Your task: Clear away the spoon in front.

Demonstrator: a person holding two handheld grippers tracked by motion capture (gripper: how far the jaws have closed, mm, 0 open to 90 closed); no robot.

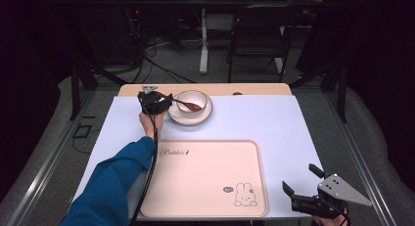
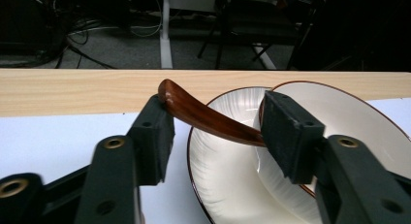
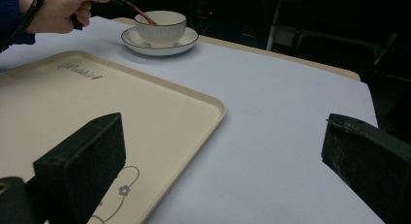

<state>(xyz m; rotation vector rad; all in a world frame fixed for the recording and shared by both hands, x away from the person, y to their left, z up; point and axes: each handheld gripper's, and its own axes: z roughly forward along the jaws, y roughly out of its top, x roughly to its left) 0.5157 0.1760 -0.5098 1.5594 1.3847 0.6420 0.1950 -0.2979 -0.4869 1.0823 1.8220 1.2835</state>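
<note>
The left gripper is at the far side of the surface, just to the left of a white bowl that sits on a matching saucer. A brown spoon leans in the bowl with its handle sticking out over the rim toward this gripper. In the left gripper view the handle runs between the two jaws: its tip lies against the top of the left jaw, while the right jaw stands a little off it, so the jaws are parted around the handle and not clamped on it. Bowl and saucer lie directly ahead of and partly under the right jaw. The hand holding this gripper reaches out of a blue sleeve. The right gripper is at the near right corner of the surface with its jaws spread wide and nothing between them. Just to its left lies a beige tray with a rabbit drawing at the corner nearest it; bowl and saucer are well ahead of it, beyond the tray.
</note>
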